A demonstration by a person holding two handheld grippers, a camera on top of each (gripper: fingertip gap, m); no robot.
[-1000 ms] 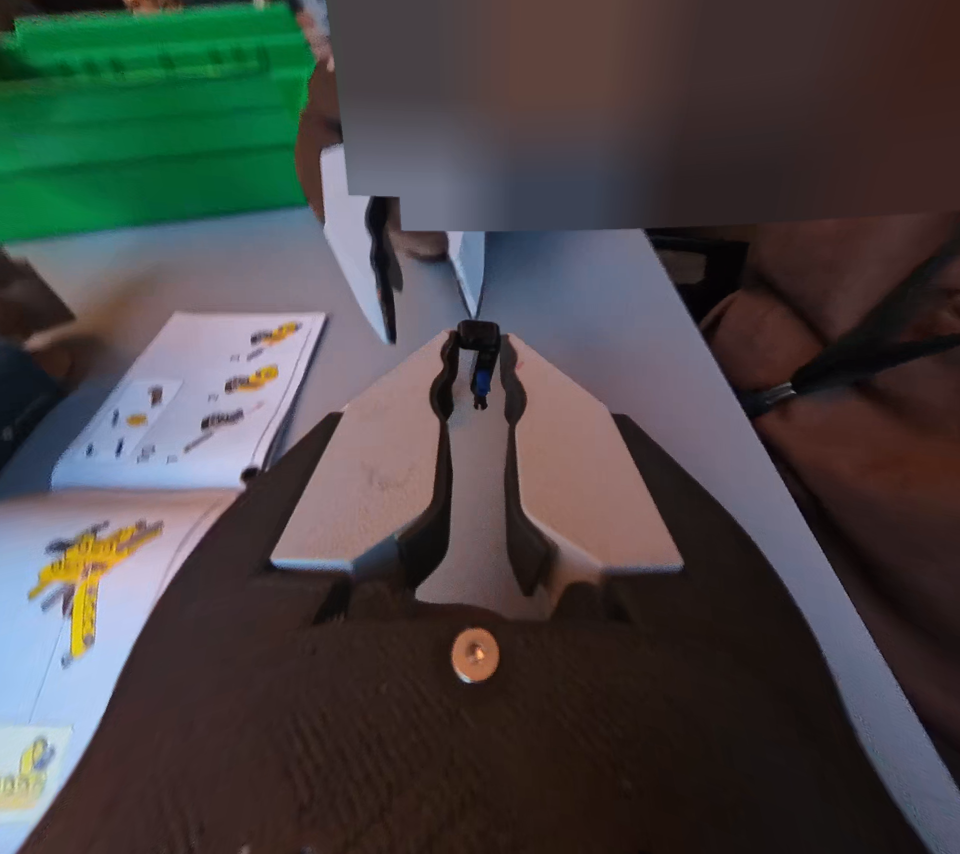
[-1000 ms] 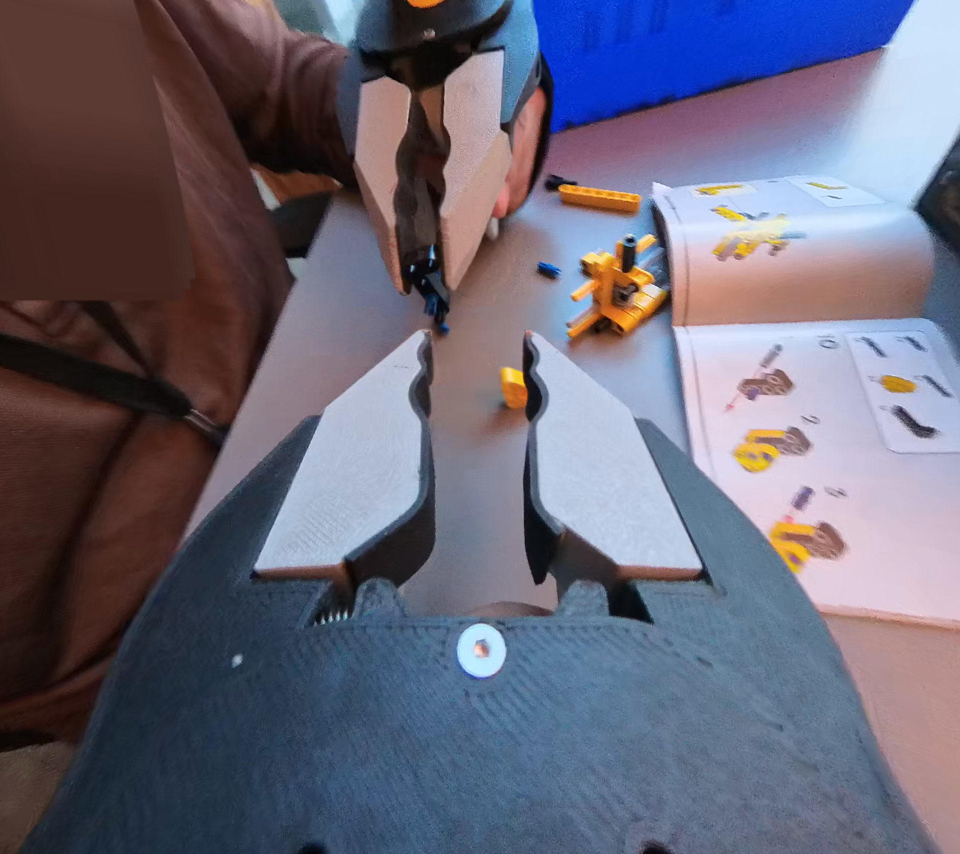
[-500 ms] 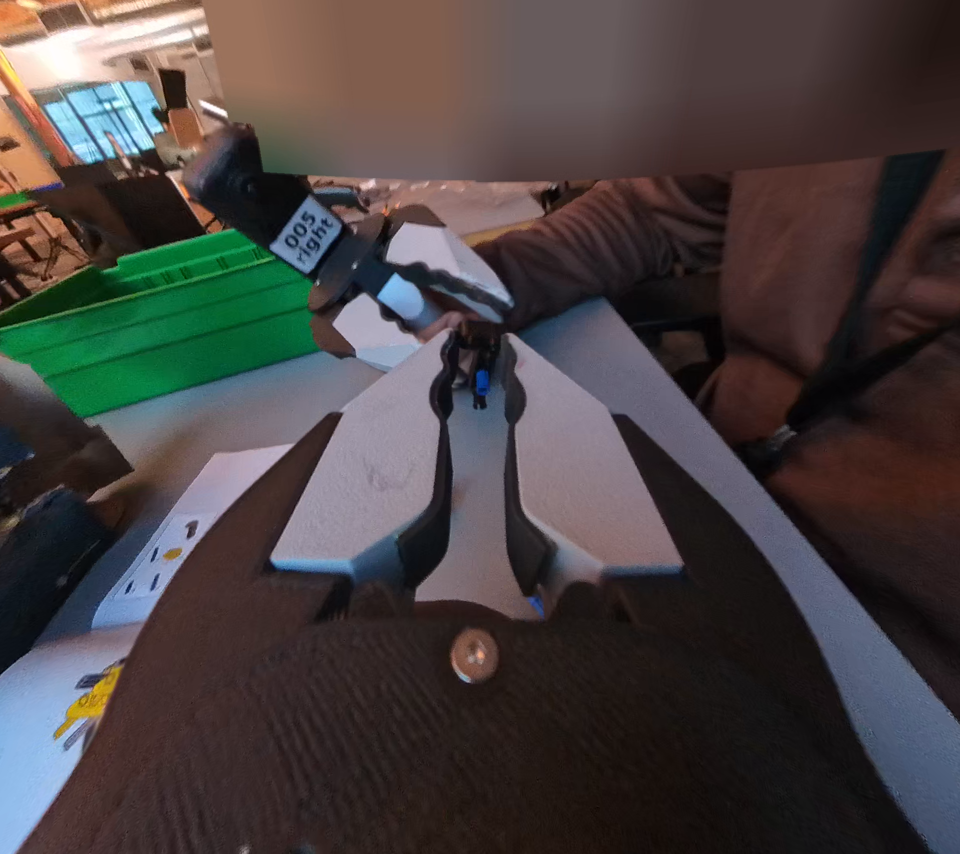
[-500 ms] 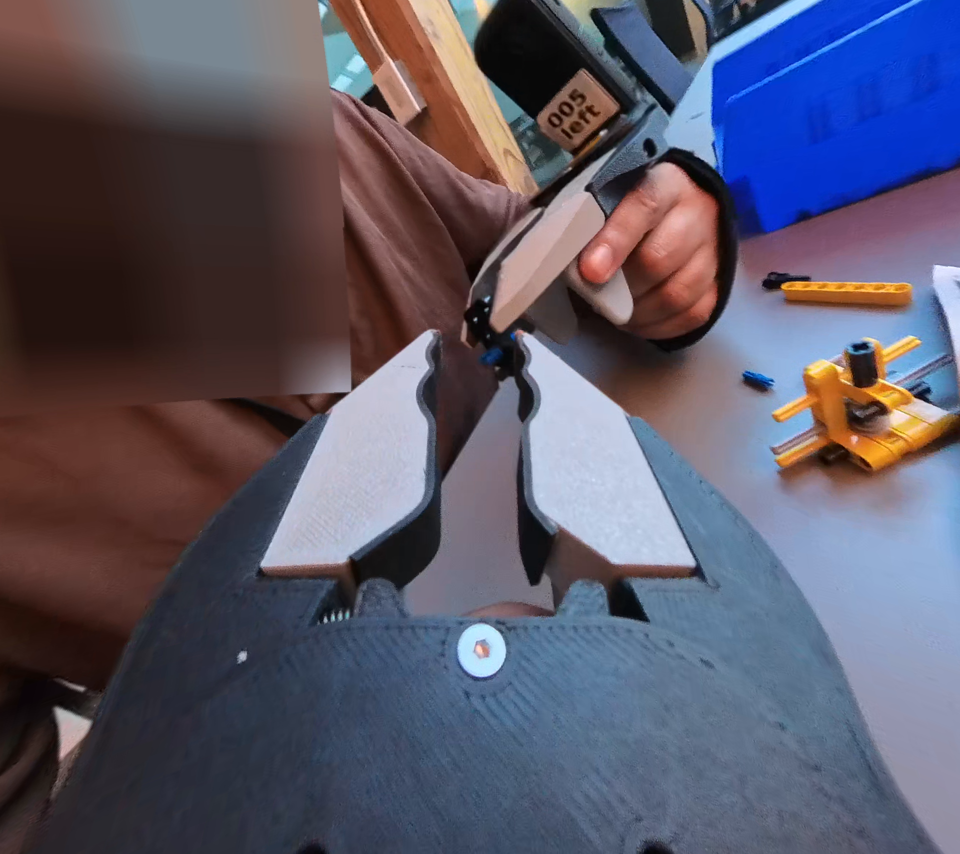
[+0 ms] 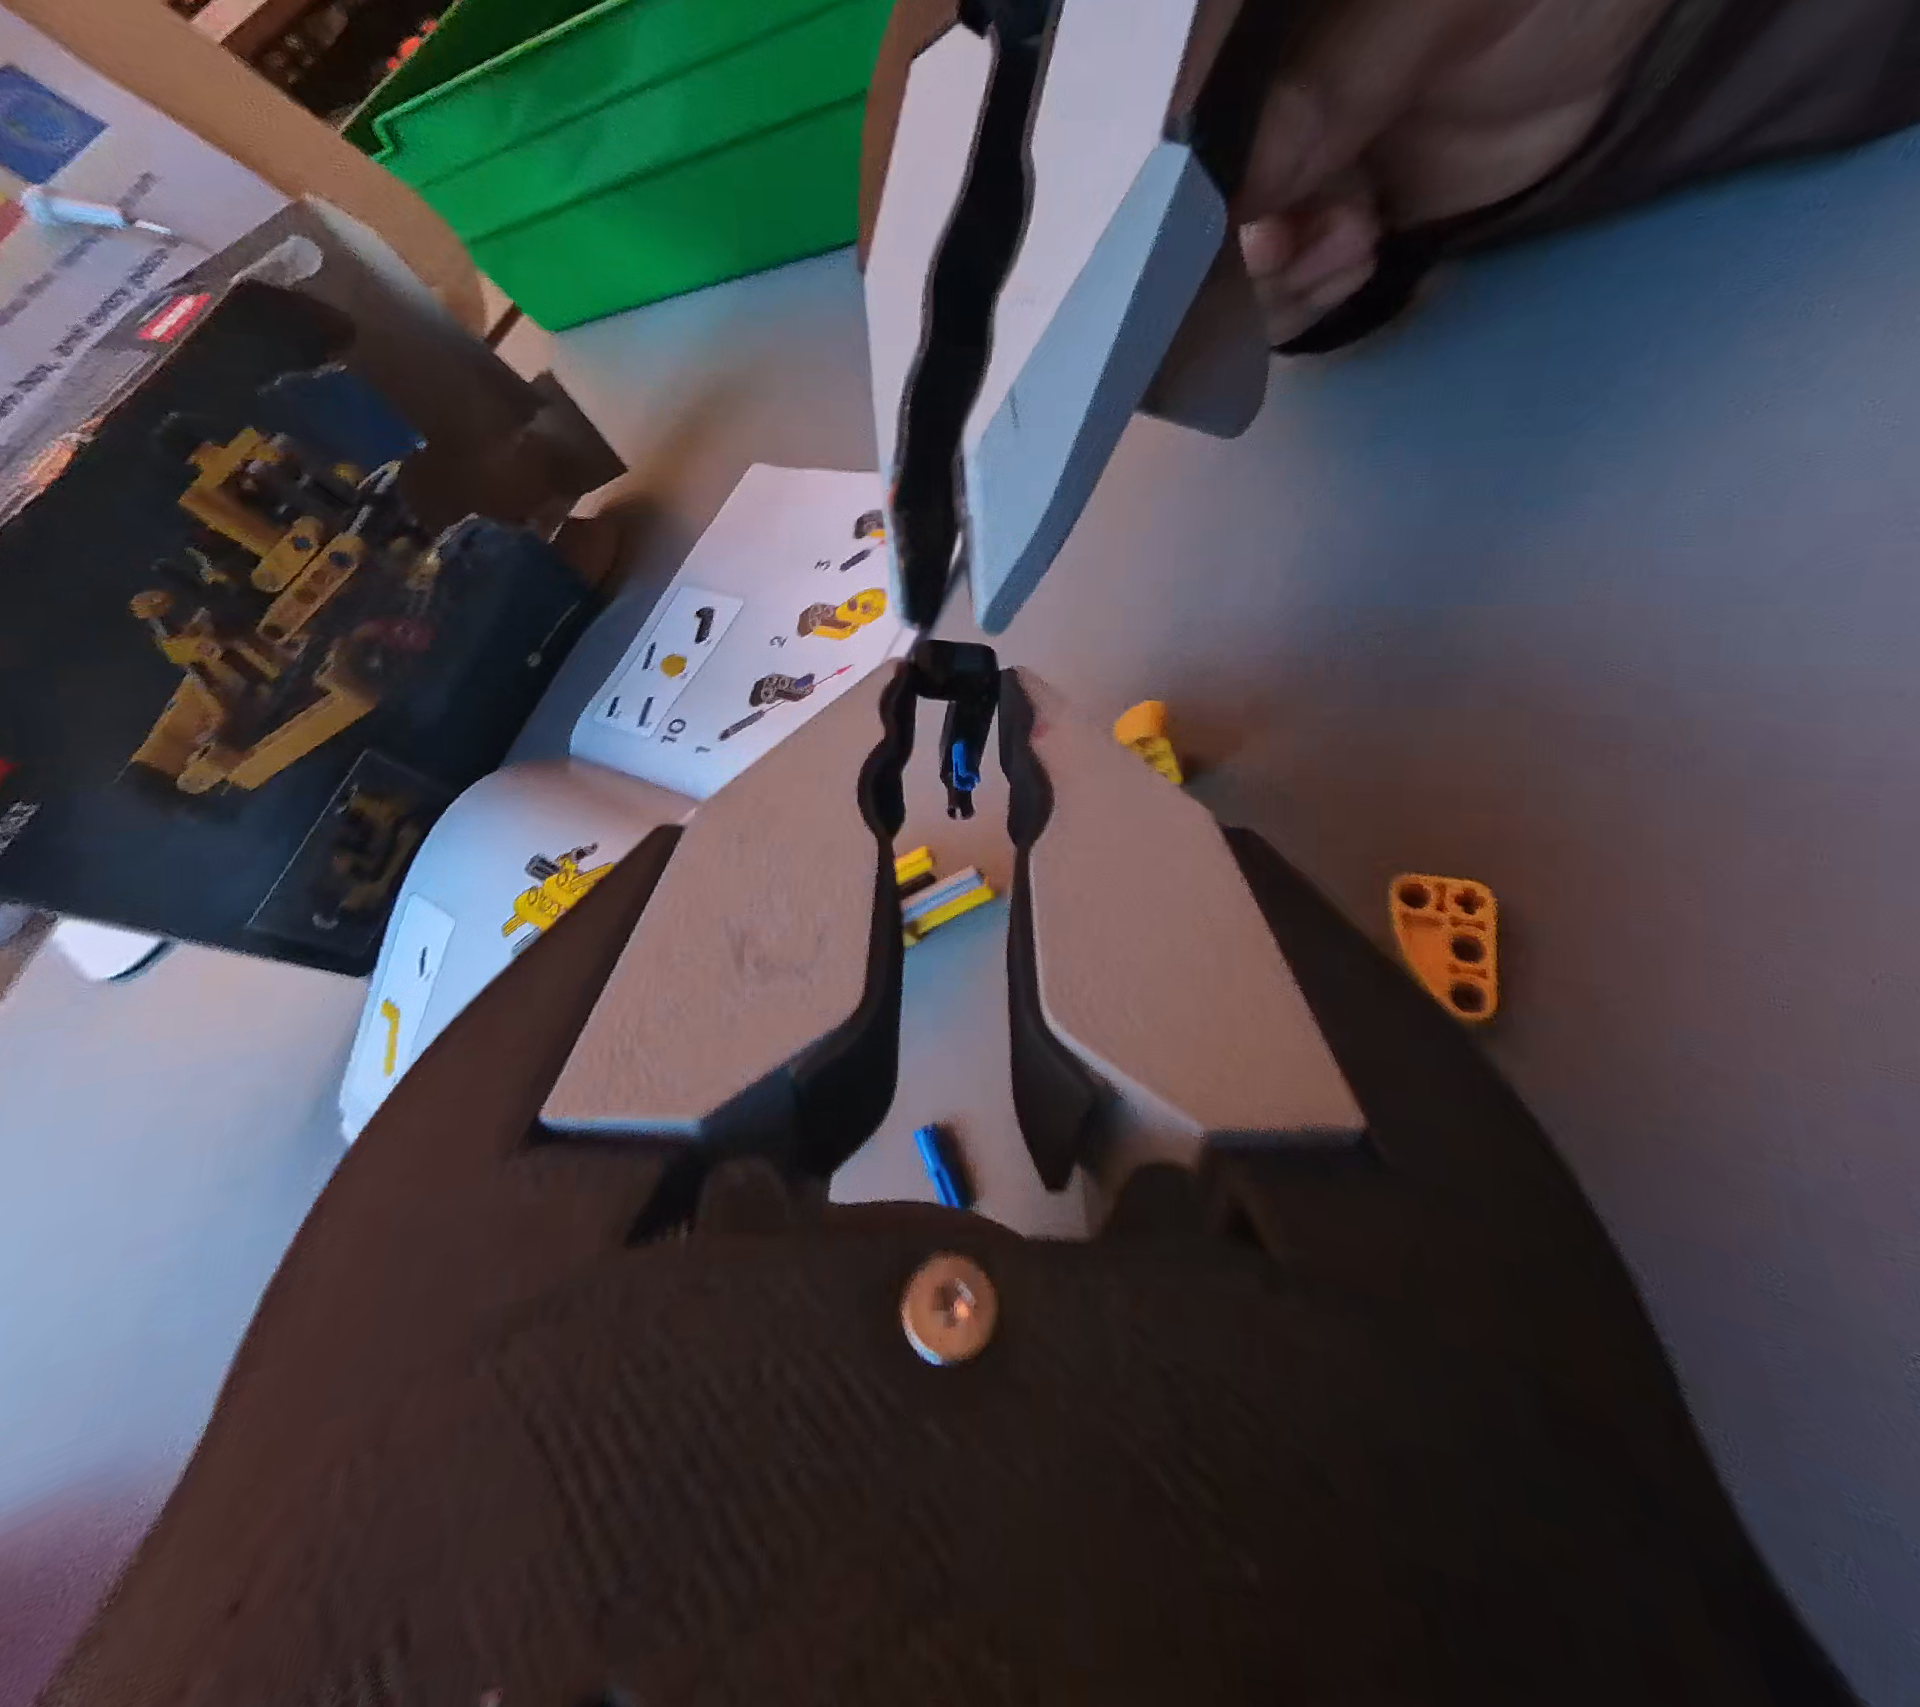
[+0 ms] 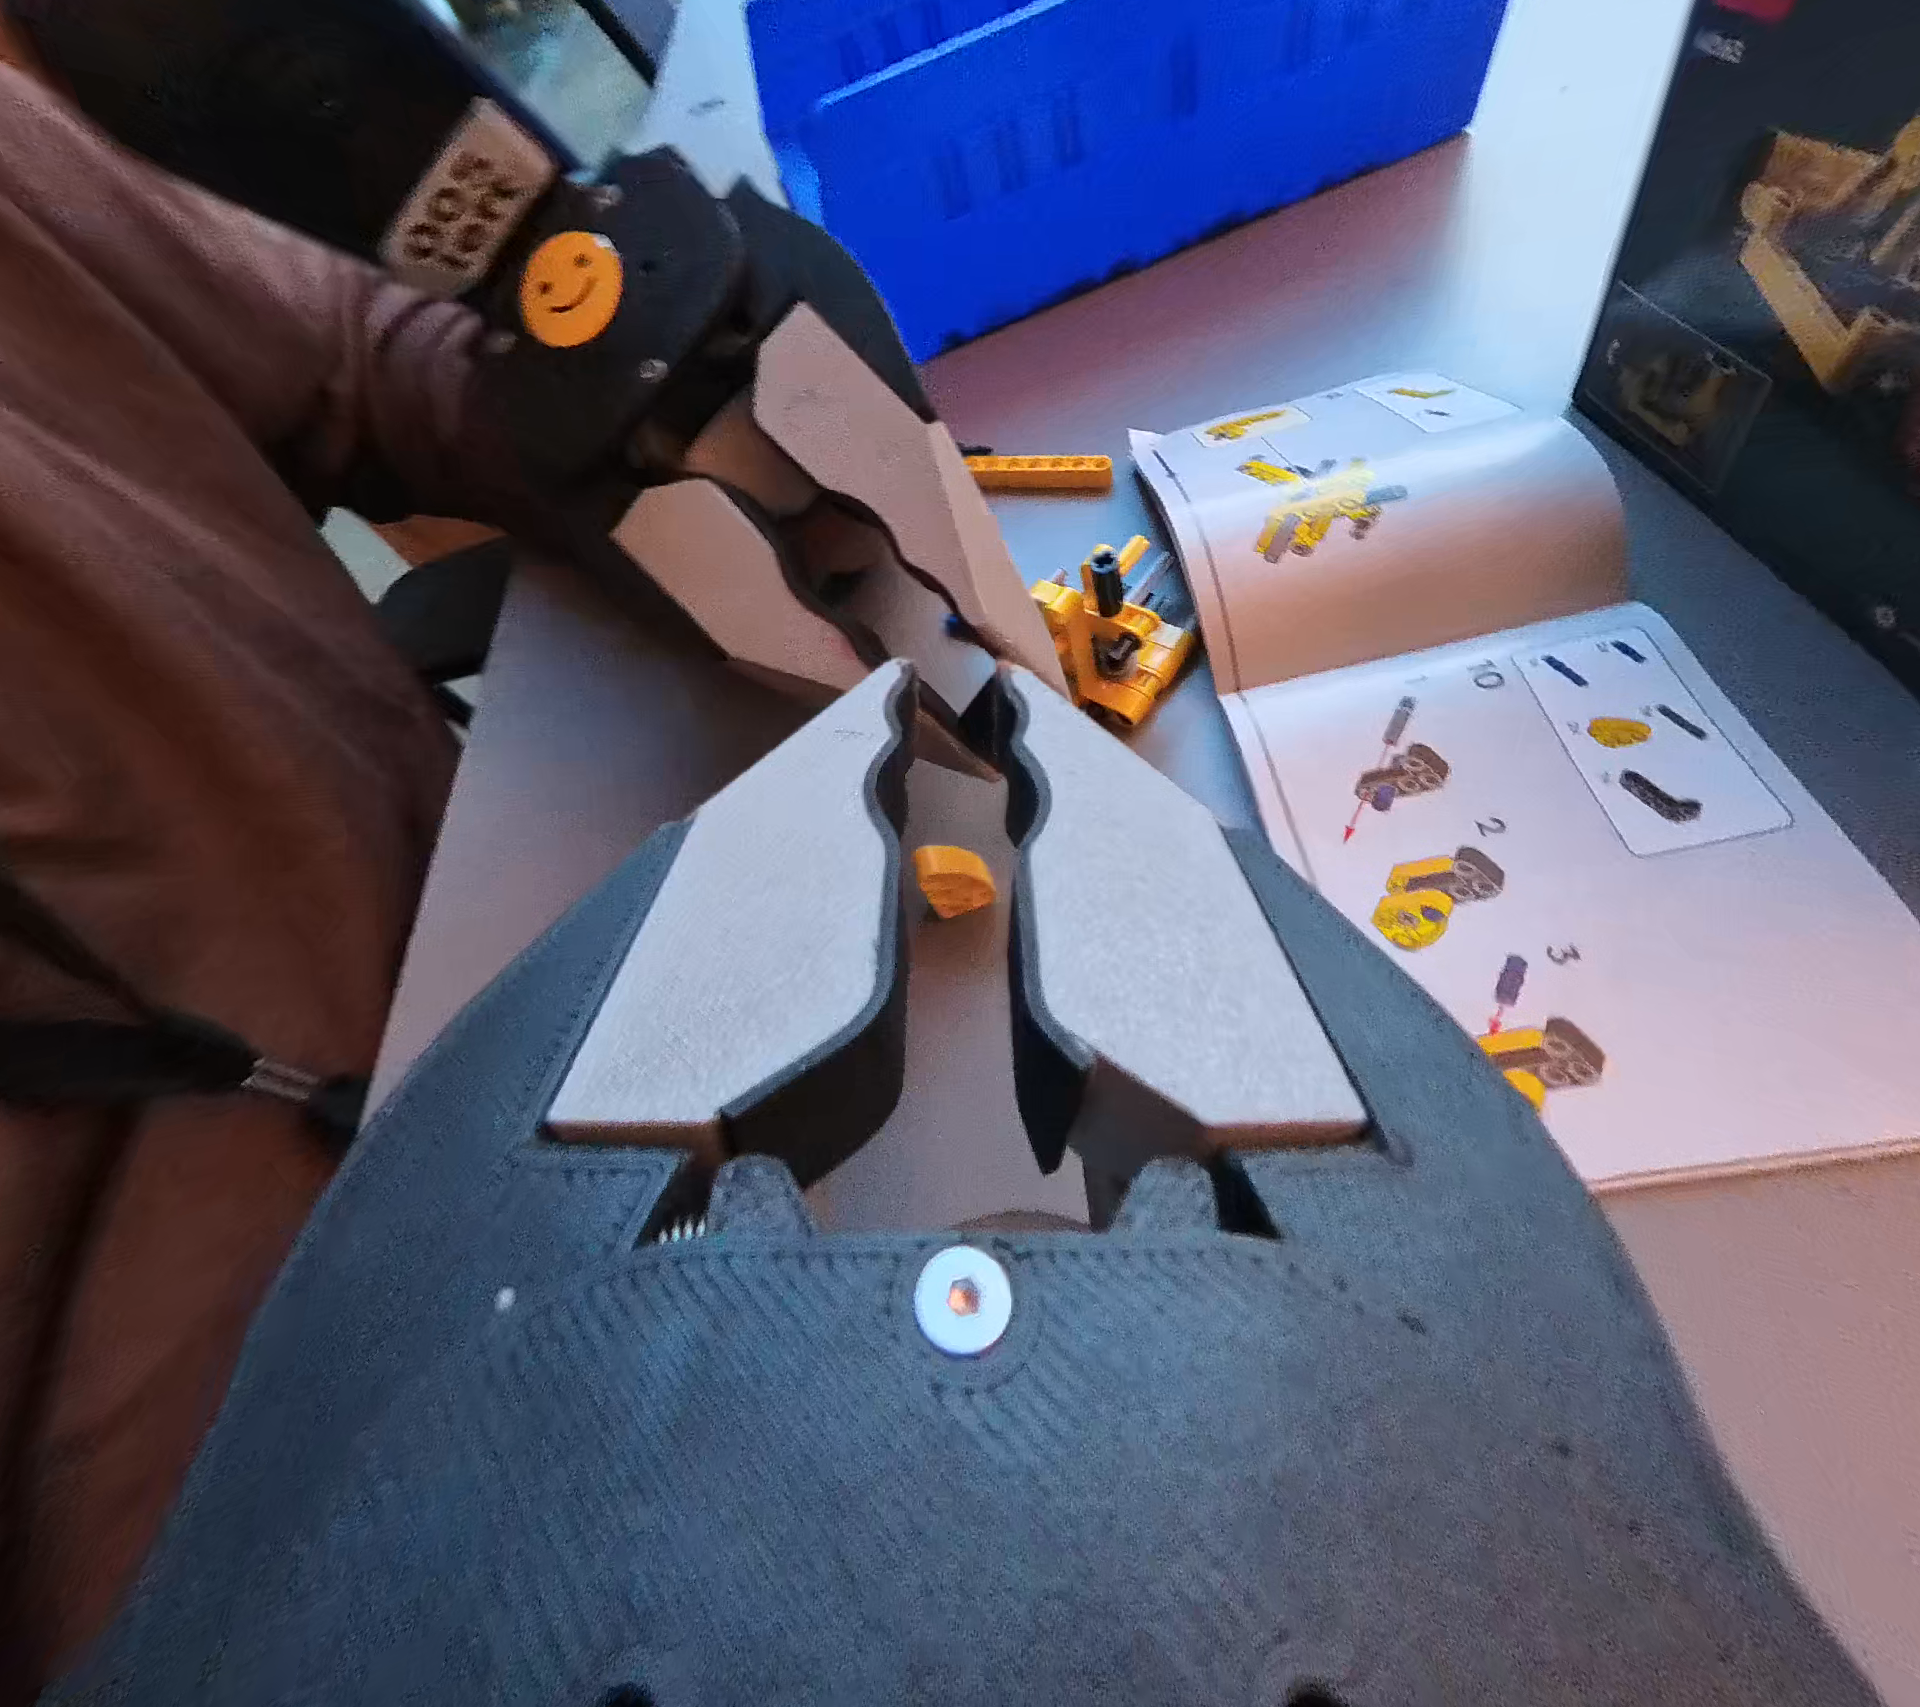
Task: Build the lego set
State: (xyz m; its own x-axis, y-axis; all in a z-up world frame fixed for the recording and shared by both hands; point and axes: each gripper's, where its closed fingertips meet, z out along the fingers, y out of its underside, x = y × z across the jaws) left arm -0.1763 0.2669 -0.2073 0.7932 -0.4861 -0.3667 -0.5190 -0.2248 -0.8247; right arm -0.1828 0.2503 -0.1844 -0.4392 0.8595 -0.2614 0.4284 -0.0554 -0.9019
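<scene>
Right now my left gripper (image 5: 954,683) is clamped at its very tips on a small black connector piece (image 5: 956,668) with a blue pin (image 5: 962,762) hanging from it back between the fingers. I hold it out at the tips, I think, so the free end stays exposed for my other tool to work on. My right gripper (image 6: 954,689) meets it tip to tip; in the left wrist view its fingers look nearly together just above the black piece, but whether they actually pinch it I cannot tell, since the left fingers hide the contact in the right wrist view. Below on the grey table (image 5: 1558,577) lie the things I still need: the yellow sub-assembly (image 6: 1112,634) just beside the open instruction booklet (image 6: 1621,888), a small orange rounded piece (image 6: 953,880) directly under my right fingers, a yellow triangular plate (image 5: 1446,942), a loose blue pin (image 5: 943,1164), and a long yellow beam (image 6: 1037,472) farther back. The set's box (image 5: 249,618) stands beyond the booklet, in front of the green bin (image 5: 665,88).

Compared with half a second ago, both tools have tipped downward toward the table, so the booklet and box are back in sight. The right gripper's fingers have narrowed.
</scene>
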